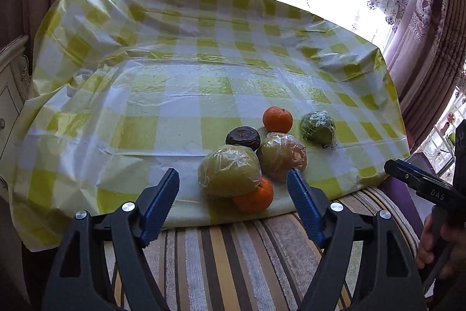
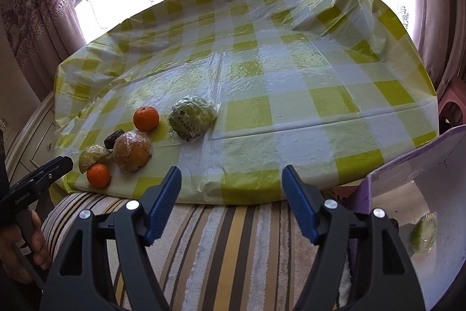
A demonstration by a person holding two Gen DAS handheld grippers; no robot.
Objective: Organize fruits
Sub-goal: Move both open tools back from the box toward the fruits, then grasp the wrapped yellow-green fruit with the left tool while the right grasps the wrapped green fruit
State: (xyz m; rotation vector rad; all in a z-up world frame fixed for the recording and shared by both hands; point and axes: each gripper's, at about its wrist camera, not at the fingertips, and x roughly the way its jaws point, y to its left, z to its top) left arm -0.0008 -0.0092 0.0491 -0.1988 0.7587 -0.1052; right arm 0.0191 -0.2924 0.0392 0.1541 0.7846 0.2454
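Observation:
Several fruits lie near the front edge of a yellow-checked table (image 1: 174, 112): a wrapped yellow-green fruit (image 1: 228, 174), an orange (image 1: 254, 197) in front of it, a wrapped brownish fruit (image 1: 281, 155), a dark fruit (image 1: 243, 137), a second orange (image 1: 277, 119) and a wrapped green fruit (image 1: 318, 127). My left gripper (image 1: 233, 187) is open, its fingers on either side of the nearest fruits, short of them. My right gripper (image 2: 231, 185) is open and empty at the table's front edge, right of the fruits (image 2: 132, 150). A wrapped green fruit (image 2: 423, 232) lies in a white box (image 2: 407, 174).
A striped cushion (image 1: 233, 252) runs below the table's front edge. The white box with a purple rim stands low at the right of the table. Curtains and bright windows surround the table. The tablecloth bulges up at the far right corner (image 2: 343, 8).

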